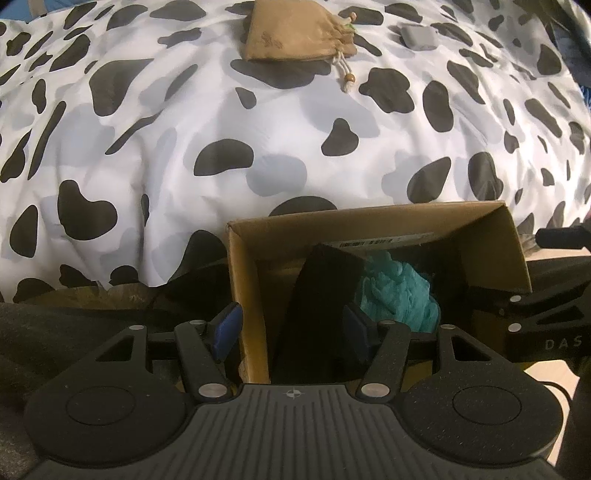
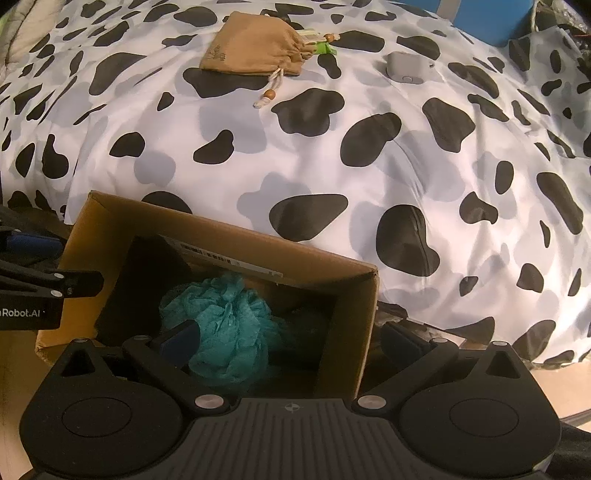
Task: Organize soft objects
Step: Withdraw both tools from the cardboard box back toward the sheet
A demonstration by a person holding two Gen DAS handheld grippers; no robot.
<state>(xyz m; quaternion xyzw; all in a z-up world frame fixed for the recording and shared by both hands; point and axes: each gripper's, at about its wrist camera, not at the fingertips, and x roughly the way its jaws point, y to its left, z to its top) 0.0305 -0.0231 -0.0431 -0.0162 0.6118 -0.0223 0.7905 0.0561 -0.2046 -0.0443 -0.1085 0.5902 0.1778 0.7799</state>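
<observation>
While the teal mesh pouf (image 2: 221, 325) sits inside the cardboard box (image 2: 354, 325) beside a black soft item (image 1: 317, 295), both grippers straddle box walls. Left gripper (image 1: 291, 332): jaws apart, one finger outside the box's left wall, other inside, w/ nothing pinched. Right gripper (image 2: 291, 343): jaws apart across the right wall, not clamped. Farther off on the cow-print duvet (image 2: 332, 166) lie a tan drawstring pouch (image 2: 251, 50) & a small grey case (image 2: 404, 66).

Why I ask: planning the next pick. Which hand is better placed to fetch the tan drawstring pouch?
Left, probably. The tan drawstring pouch lies almost straight ahead of the left gripper, but off to the left of the right gripper. Both jaws stand open, astride a wall of the cardboard box.
</observation>
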